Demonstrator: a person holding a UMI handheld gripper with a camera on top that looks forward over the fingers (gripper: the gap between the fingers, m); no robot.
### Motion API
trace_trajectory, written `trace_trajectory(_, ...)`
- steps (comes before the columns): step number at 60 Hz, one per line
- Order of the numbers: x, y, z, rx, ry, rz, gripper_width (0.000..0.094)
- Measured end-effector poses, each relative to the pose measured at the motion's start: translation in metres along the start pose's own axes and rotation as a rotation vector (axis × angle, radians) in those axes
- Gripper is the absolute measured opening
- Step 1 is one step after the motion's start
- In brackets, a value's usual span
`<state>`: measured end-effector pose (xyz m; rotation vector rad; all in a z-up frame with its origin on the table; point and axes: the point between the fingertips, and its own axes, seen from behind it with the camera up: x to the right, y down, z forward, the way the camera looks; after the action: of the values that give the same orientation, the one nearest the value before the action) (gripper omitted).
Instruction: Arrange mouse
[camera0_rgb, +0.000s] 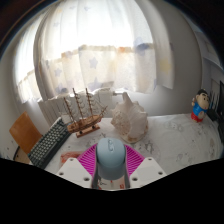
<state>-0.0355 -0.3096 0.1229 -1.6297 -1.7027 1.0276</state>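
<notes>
mouse in the claw, not yet set down

left of the claw and a little ahead lies a keyboard, angled on the pale table, with a brown wooden piece just beyond its far-left side. ahead of the claw and slightly left stands a model sailing ship on its stand. almost straight ahead, past the fingertips, sits a whitish crystal-like ornament. well off to the right, near the table's far side, stands a small blue figurine. curtains over a bright window fill the background.

as for progress: the mouse, grey and rounded, sits between the 2 magenta pads, close in at the claw's mouth. it looks carried rather than resting, since it rides with the fingers above the table surface, so i judge the pick-up done and the placing still to come. a likely spot is the bare stretch of table just right of the keyboard, but that is a guess from the layout.

the claw is partly closed, its 2 fingers drawn in to the width of the mouse, and both pads appear to press on its flanks with no gap visible on either side. it touches nothing else; the keyboard and ship stand clear of it.
</notes>
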Motion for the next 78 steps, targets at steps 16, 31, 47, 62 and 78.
trace_trajectory(16,-0.049,0.109,0.065,-0.151,0.053,-0.042,0.041)
trace_trajectory(31,-0.037,0.102,0.021,-0.244,0.083,-0.085,0.0839)
trace_trajectory(47,0.021,0.053,-0.182,-0.283,0.1,-0.085,0.0854)
trace_trajectory(62,0.072,0.056,-0.254,-0.292,0.186,0.02,0.0855)
trace_trajectory(78,0.102,0.07,-0.262,-0.312,0.232,0.006,0.0856)
